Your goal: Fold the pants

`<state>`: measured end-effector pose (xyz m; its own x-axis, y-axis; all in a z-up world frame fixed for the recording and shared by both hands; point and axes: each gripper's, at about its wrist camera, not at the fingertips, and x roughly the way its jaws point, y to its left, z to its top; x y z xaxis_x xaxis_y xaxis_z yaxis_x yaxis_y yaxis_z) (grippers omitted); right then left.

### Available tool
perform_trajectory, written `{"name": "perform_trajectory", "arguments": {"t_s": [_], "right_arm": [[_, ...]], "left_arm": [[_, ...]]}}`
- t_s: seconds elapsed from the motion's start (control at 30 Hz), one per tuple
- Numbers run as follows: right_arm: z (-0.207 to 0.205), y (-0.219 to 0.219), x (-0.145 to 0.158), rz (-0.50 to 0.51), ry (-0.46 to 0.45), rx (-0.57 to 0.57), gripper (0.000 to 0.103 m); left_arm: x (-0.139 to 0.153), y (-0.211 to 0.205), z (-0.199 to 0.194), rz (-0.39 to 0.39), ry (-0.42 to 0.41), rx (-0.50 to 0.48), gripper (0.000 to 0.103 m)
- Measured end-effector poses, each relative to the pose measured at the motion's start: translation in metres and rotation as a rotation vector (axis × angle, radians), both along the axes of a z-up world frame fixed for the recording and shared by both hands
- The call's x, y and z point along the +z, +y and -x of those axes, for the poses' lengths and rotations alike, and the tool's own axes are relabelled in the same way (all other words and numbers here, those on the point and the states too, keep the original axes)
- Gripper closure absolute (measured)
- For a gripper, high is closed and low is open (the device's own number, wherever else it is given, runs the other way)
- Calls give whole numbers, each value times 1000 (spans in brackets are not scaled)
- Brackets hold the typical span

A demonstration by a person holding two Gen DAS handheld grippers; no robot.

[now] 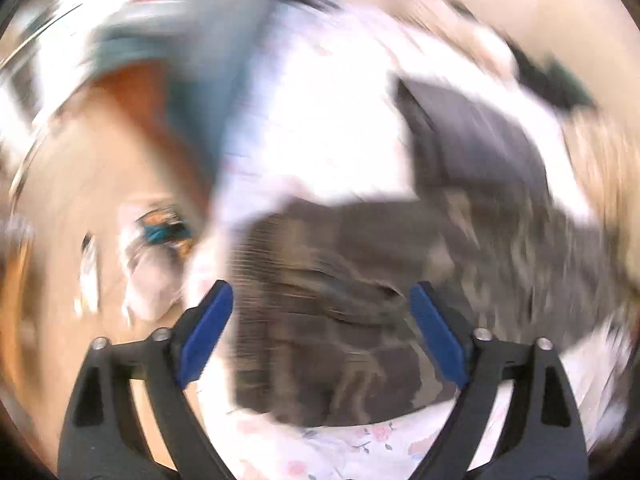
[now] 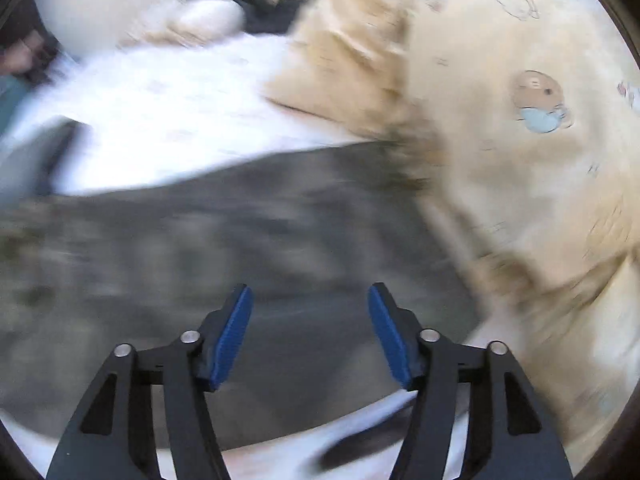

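The grey pants point(image 1: 344, 312) lie spread on the white flowery bed sheet point(image 1: 320, 128). They look soft and floppy, so grab an edge. The left gripper point(image 1: 322, 320) and right gripper point(image 2: 310, 320) are both apart, holding nothing.

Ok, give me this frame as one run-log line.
task: fold pants | left gripper: open, empty | right gripper: open, empty | grey pants: lying on white floral sheet | views: motion-blurred
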<state>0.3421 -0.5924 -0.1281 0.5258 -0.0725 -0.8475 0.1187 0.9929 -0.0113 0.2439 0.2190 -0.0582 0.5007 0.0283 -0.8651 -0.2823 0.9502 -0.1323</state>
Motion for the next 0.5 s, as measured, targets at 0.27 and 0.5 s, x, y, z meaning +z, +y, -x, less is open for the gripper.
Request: {"name": "perform_trajectory", "arguments": {"t_s": [0.27,0.5], "right_arm": [[82,114,51,-438,-1,101,27],[143,135,45,-463,-10,112,24]], "left_arm": [[-38,30,76,85,105,324,10],[-89,11,116,345,-113,510,15]]}}
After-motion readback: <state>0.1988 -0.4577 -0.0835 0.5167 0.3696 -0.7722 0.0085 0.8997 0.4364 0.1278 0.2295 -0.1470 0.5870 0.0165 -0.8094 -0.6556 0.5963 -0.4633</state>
